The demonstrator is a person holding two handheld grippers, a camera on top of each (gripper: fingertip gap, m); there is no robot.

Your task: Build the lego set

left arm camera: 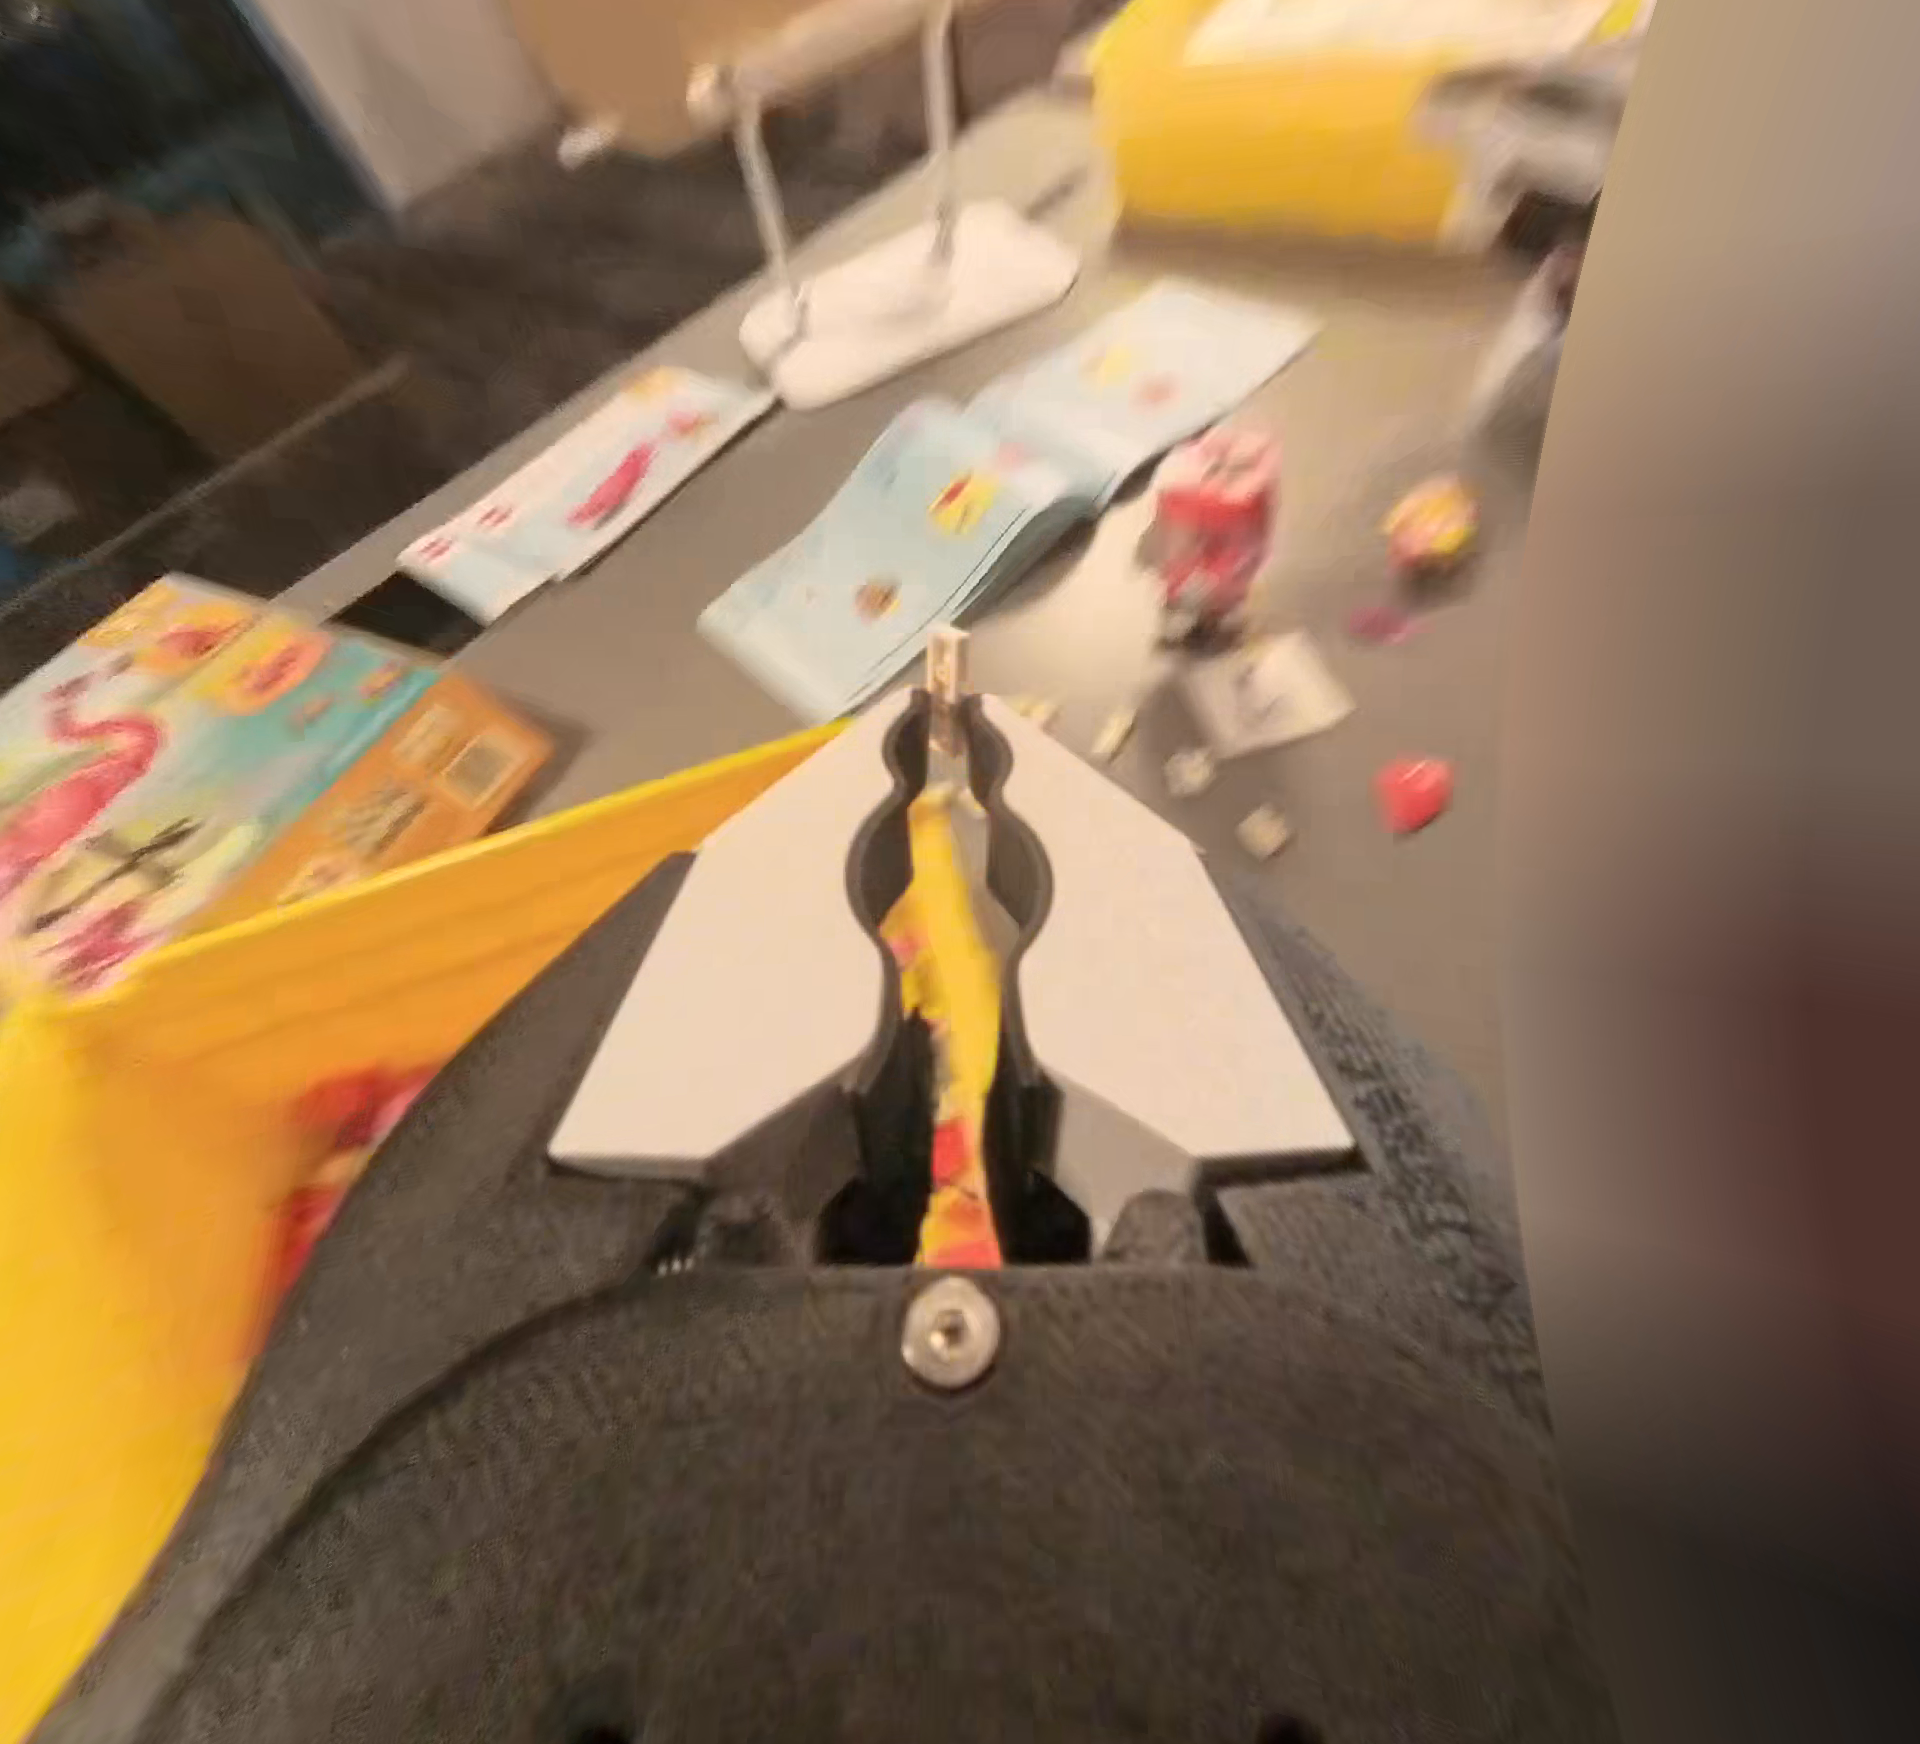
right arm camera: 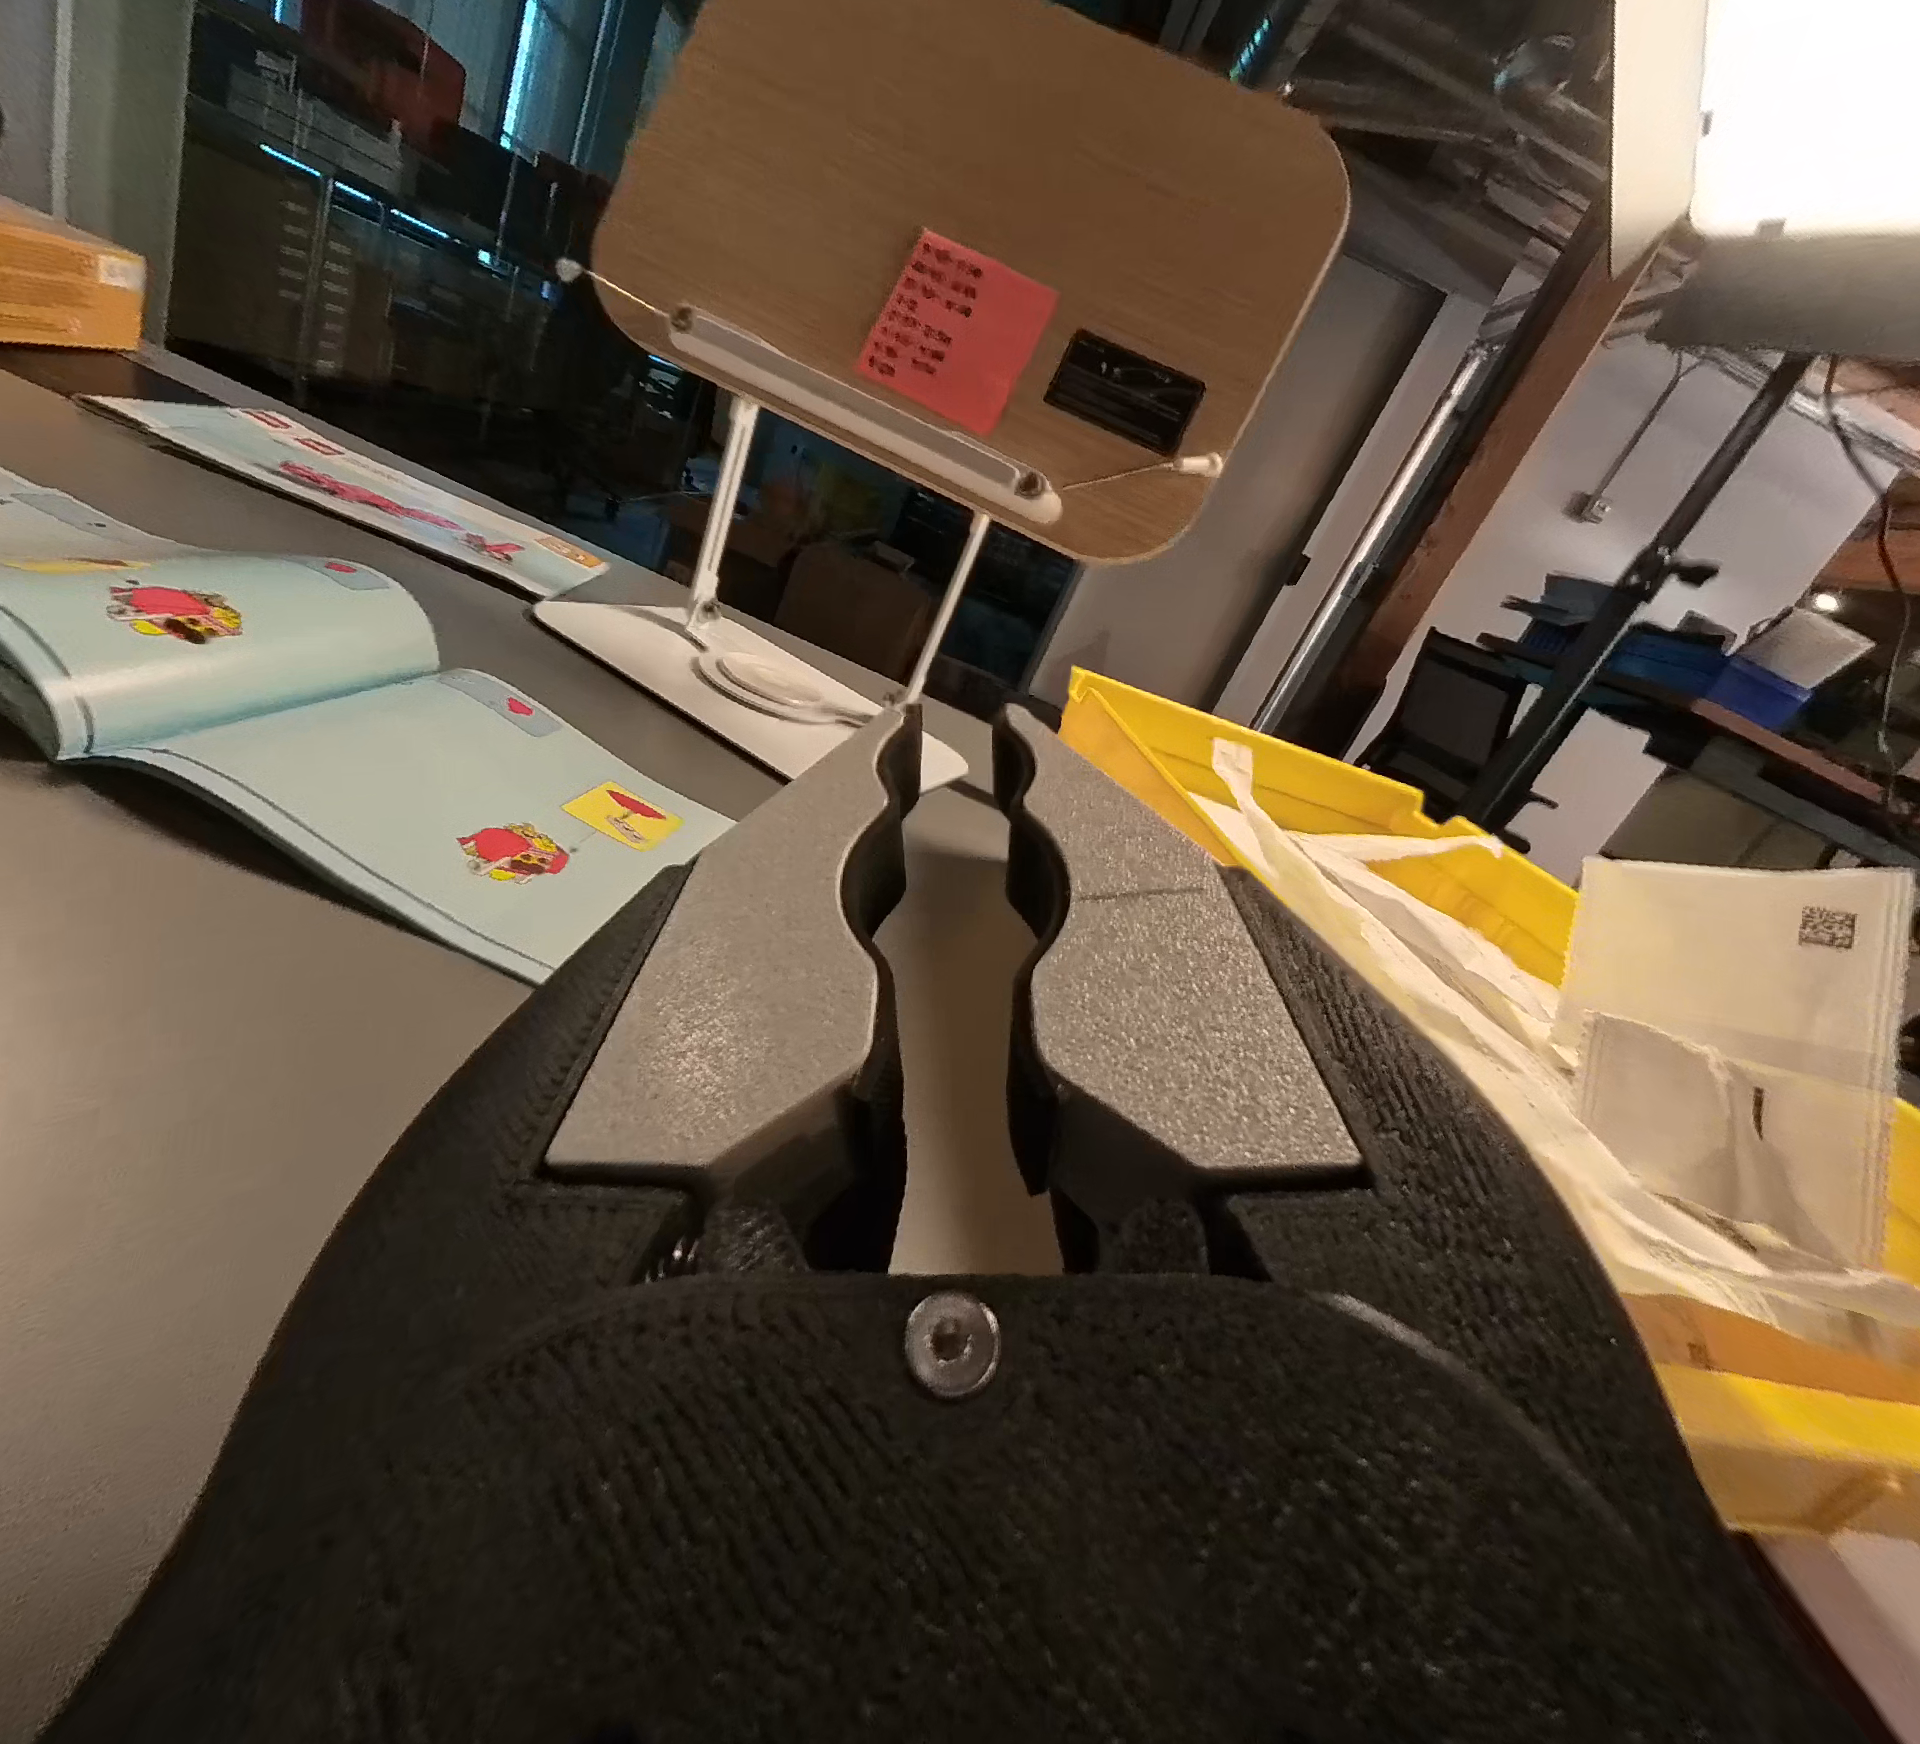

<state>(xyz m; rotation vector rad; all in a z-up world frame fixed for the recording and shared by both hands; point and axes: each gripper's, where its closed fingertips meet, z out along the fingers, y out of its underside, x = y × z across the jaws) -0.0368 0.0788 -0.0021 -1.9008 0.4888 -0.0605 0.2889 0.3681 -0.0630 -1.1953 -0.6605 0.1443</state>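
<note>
The left wrist view is motion-blurred. My left gripper [left arm camera: 945,733] is shut on a small pale brick [left arm camera: 948,671] that sticks out beyond the fingertips, above the dark table [left arm camera: 644,655]. Under the fingers lies a yellow box flap [left arm camera: 468,925]. An open light-blue instruction booklet [left arm camera: 935,531] lies just ahead, with a red brick model [left arm camera: 1210,510] to its right. My right gripper [right arm camera: 954,738] is open with nothing between its fingers. It hovers low over the table [right arm camera: 208,1019], pointing at the white base [right arm camera: 665,645] of a wooden-board book stand [right arm camera: 966,240]. The booklet also shows in the right wrist view [right arm camera: 312,728].
A yellow bin [right arm camera: 1299,811] with clear plastic bags [right arm camera: 1714,1019] is on the right. Loose small pieces and a red piece [left arm camera: 1411,790] lie on the table. A colourful toy box [left arm camera: 208,759] is at left. A second booklet [left arm camera: 592,479] lies farther back. One gripper's finger ends stand about 45 cm off the other's.
</note>
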